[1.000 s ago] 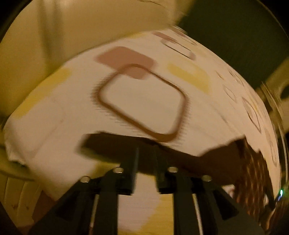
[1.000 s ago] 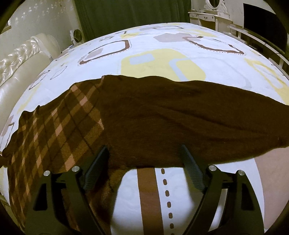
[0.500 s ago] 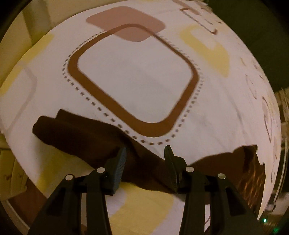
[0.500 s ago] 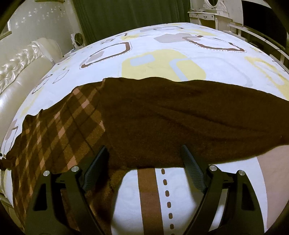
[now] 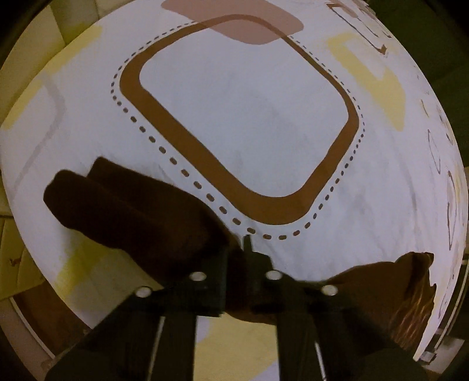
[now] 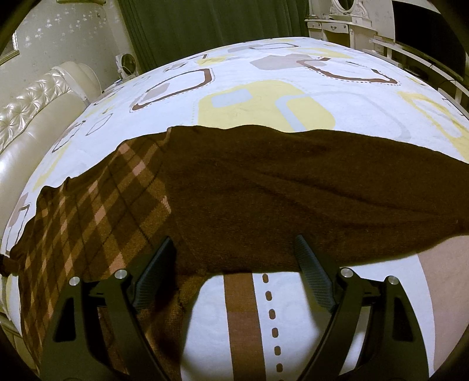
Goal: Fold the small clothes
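A dark brown knit garment (image 6: pixel 293 199) with a checked tan-and-brown body (image 6: pixel 96 222) lies spread on the patterned bedsheet (image 6: pixel 263 102). In the left wrist view its brown sleeve (image 5: pixel 132 214) runs out to the left. My left gripper (image 5: pixel 237 263) is shut on the sleeve fabric near its base. My right gripper (image 6: pixel 234 258) is open, its fingers (image 6: pixel 158 263) standing over the garment's near hem, holding nothing.
A cream padded headboard (image 6: pixel 32 117) runs along the left of the bed. A white dresser (image 6: pixel 346 20) and green curtains (image 6: pixel 211 23) stand beyond the far edge. The bed edge (image 5: pixel 35 293) drops off to the lower left in the left wrist view.
My left gripper has closed its jaws on the brown sleeve, after standing open over it half a second ago. The right gripper has barely moved.
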